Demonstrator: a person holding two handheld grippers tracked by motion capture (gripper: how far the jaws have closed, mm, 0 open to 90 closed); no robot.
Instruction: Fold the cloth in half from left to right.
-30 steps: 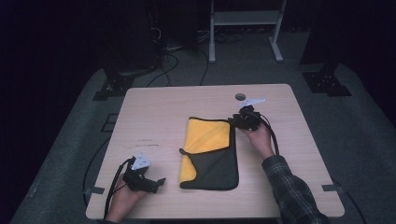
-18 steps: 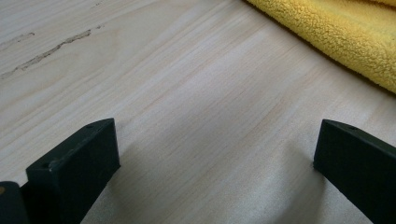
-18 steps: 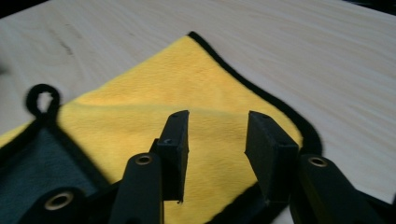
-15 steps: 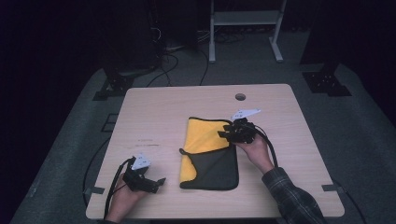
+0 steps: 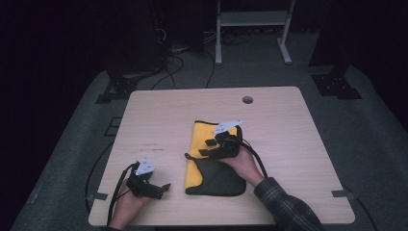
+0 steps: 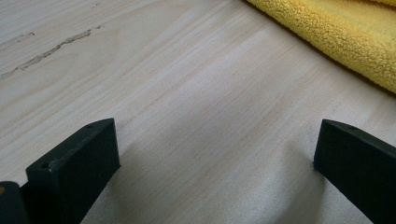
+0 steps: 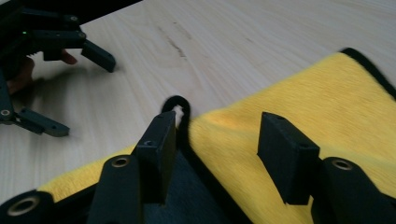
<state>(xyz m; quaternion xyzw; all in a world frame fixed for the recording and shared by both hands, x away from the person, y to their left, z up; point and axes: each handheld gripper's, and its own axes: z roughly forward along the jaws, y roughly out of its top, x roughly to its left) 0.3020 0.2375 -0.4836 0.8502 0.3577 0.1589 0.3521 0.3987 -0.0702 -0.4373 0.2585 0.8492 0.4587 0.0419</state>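
At mid-table, slightly toward the person's side, the cloth (image 5: pixel 211 161) lies partly folded: a yellow fleecy face at the far and left parts, a dark panel toward the near edge, a small black hanging loop (image 7: pixel 177 105) at its left border. The right gripper (image 5: pixel 209 148) hovers over the cloth, its jaws just opening, half spread, nothing between them; likely repositioning for another fold. The left gripper (image 5: pixel 161 189) rests on the table (image 5: pixel 288 125) beside the cloth, jaws wide apart, empty, seemingly waiting.
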